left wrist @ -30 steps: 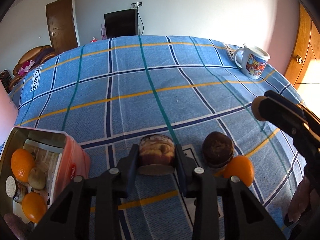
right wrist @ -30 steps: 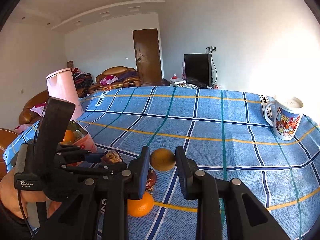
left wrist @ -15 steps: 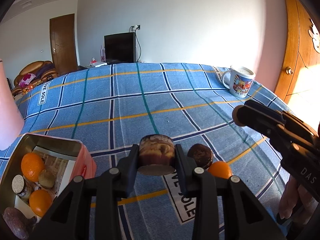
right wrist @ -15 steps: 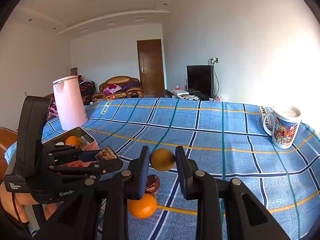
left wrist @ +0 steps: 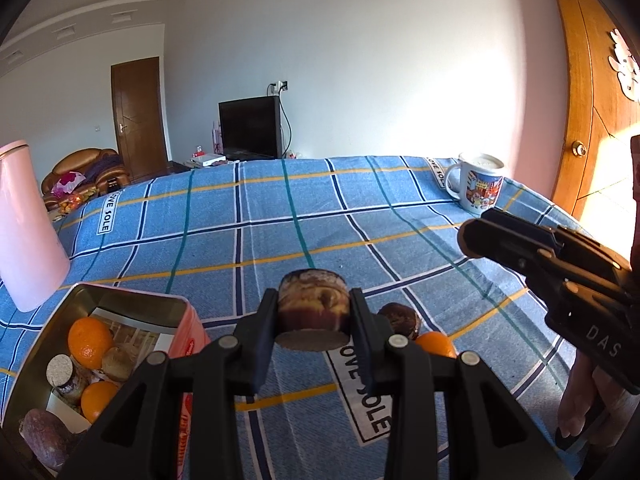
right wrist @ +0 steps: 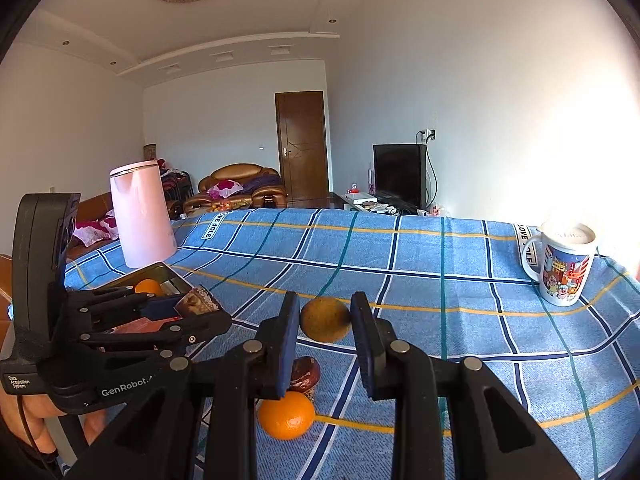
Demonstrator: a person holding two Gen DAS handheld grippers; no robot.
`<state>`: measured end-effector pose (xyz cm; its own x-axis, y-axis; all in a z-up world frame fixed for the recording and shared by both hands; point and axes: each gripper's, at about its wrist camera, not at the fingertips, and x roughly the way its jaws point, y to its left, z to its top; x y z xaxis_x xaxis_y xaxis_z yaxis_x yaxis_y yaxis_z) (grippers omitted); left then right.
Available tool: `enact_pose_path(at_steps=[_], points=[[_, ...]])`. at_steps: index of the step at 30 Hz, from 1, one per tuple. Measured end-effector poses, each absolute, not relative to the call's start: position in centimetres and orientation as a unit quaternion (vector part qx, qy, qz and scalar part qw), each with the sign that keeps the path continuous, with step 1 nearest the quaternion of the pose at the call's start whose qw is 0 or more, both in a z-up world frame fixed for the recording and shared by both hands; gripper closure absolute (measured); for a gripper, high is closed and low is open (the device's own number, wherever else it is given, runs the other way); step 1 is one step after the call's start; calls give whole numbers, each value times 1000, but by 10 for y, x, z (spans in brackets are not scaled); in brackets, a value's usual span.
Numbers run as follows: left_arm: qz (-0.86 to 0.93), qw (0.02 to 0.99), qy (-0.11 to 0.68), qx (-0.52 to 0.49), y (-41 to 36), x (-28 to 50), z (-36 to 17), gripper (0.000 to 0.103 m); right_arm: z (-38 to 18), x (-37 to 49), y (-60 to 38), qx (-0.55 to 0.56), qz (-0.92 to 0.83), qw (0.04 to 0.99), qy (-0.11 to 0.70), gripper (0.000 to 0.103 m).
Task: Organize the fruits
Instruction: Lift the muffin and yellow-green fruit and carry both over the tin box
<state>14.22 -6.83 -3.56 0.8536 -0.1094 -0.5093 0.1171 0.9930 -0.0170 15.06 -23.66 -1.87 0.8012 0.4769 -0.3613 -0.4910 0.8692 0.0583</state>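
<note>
My left gripper (left wrist: pixel 313 314) is shut on a brown marbled muffin (left wrist: pixel 312 309) and holds it above the blue checked cloth, just right of the open pink tin (left wrist: pixel 168 308). The tin holds two oranges (left wrist: pixel 89 337), a small brownish fruit and other items. My right gripper (right wrist: pixel 325 320) is shut on a yellow-brown round fruit (right wrist: pixel 325 319), held above the cloth; it shows in the left wrist view (left wrist: pixel 472 238). A dark muffin (left wrist: pixel 400 319) and an orange (right wrist: pixel 286 415) lie on the cloth below both grippers. The left gripper also shows in the right wrist view (right wrist: pixel 200 304).
A pink kettle (right wrist: pixel 141 213) stands behind the tin at the left. A printed mug (right wrist: pixel 562 264) stands at the far right edge of the cloth (left wrist: pixel 320 208). A wooden door (left wrist: pixel 592 92) is at the right.
Both grippers have risen with their loads; the views tilted up, so the room and kettle came into view. The muffin and round fruit stay gripped.
</note>
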Motion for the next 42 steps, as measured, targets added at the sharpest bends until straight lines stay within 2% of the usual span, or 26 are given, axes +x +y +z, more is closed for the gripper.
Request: enact_pose_path(at_steps=[13,32,42], points=[[-50,973,225,-4,-61,126,-29,67,-16,140,-232,-37,250,954,160,75],[-48,977,209,-10,-57,117,-27,67,-16,138,-226,-39,250,954,158,75],[-26,978,204,-37,-16,101,-17,67,-4,140,-188,-26,300,938,171,75]])
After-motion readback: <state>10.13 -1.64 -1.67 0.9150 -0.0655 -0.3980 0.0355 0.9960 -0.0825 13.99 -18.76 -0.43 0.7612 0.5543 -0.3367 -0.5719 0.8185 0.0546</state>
